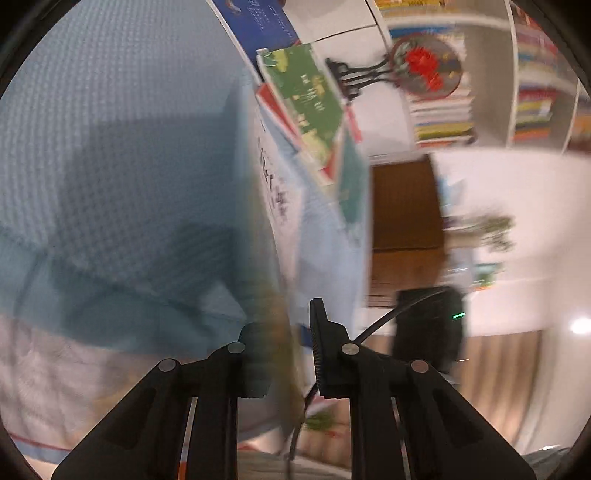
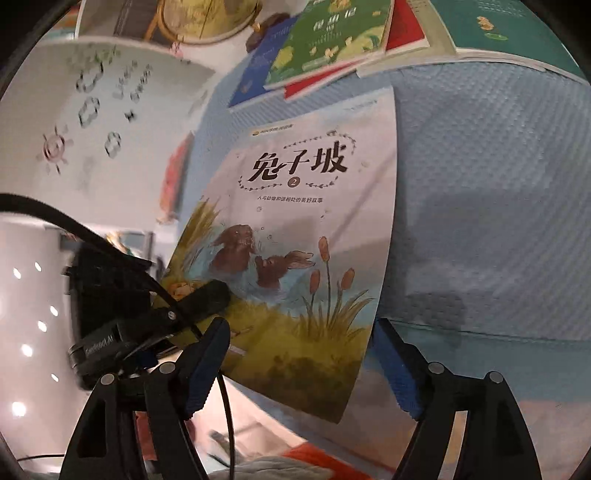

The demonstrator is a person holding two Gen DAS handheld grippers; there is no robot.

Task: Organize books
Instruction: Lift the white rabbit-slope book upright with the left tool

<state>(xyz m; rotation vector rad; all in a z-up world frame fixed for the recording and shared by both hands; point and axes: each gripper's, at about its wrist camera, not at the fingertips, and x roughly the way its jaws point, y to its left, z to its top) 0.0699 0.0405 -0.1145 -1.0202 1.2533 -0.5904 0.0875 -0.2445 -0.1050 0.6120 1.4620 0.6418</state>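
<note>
A picture book with two brown rabbits on its cover [image 2: 295, 221] stands lifted off the blue quilted cloth [image 2: 480, 184]. My left gripper [image 2: 207, 299] is shut on its lower left edge. In the left wrist view this book [image 1: 277, 206] shows edge-on and blurred, clamped in my left gripper [image 1: 284, 347]. My right gripper [image 2: 302, 322] is open, its blue-padded fingers standing on either side of the book's lower edge without pressing on it. Behind lies a pile with a green book [image 2: 328, 33] on top, over a red one, a blue one and a teal one [image 2: 498, 22].
A white shelf unit full of books [image 1: 443, 122] and a round red-flower ornament [image 1: 424, 66] fill the background. A globe [image 2: 207, 18] stands behind the pile. A black cable [image 2: 110, 243] runs from the left gripper. The cloth's edge [image 1: 110, 325] drops off nearby.
</note>
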